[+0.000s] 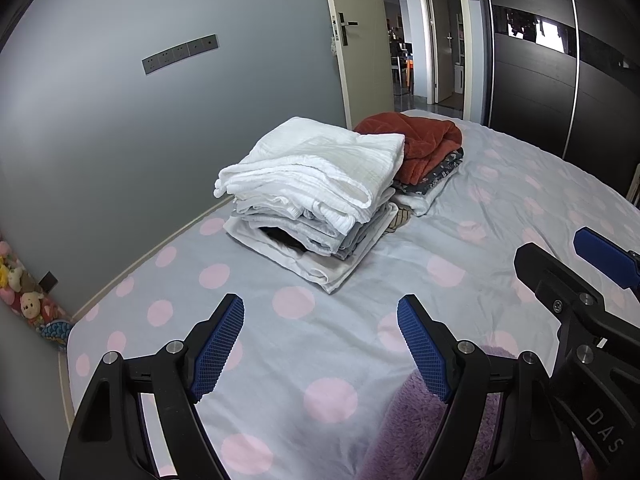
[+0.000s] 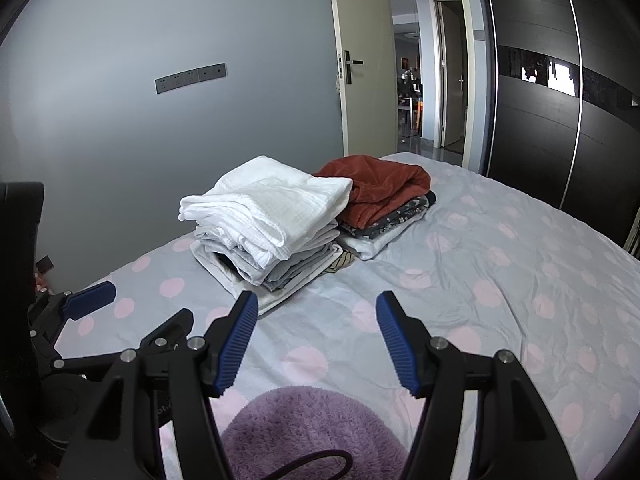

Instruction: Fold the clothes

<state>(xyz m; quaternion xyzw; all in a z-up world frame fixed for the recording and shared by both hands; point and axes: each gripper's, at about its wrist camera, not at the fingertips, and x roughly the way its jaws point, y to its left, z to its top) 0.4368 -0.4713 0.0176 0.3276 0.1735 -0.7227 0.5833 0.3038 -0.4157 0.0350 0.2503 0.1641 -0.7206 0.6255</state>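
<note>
You are holding both the left gripper (image 1: 320,344) and right gripper (image 2: 316,340) apart over the bed (image 2: 500,280); next, grab the near purple garment (image 2: 312,428).

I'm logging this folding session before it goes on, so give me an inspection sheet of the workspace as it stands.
Surface: bed sheet, grey with pink dots, lightly wrinkled.
Job's things: white folded stack; rust-red garment on a second stack behind it; purple fleece garment unfolded at the near edge.
Clutter: nothing seen on the bed.
Grippers: left gripper and right gripper both open, holding nothing.
Cables: dark cord on the fleece.
Surroundings: grey wall, open door, dark wardrobe, plush toys on the floor.
</note>
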